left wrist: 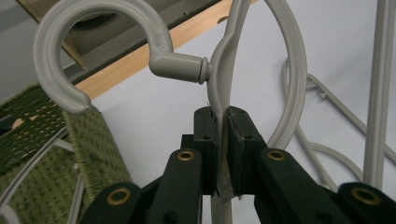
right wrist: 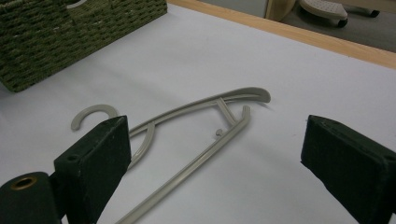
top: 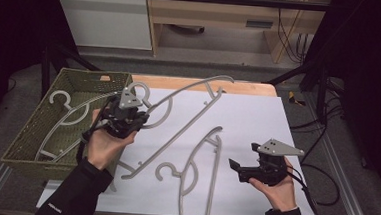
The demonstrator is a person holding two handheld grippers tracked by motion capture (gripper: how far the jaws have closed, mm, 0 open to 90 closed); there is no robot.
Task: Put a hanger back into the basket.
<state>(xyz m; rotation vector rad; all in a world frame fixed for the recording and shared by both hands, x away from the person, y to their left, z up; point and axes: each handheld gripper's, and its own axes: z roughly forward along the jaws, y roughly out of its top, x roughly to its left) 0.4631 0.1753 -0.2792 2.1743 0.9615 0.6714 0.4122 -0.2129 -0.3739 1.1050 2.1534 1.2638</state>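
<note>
Smooth glossy grey plastic hanger (left wrist: pixel 224 60), rough woven green basket (top: pixel 37 128), matt white table sheet (top: pixel 257 121), pale wood edge (right wrist: pixel 299 32)

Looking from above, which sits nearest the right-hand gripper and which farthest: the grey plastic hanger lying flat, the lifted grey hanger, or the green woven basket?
From the right gripper:
1. Flat grey plastic hanger, just beside it.
2. Lifted grey hanger, mid-table.
3. Green woven basket, far side.

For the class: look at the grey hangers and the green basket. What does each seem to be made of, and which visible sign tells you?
Held hanger: probably moulded plastic, smooth with a slight sheen; its rounded hook joins the body at a moulded collar. The left gripper clamps it.

Hanger on the table: same grey look, likely plastic too.

Basket: woven fibre or cord, matt olive green; the weave texture shows. The exact fibre can't be told.
</note>
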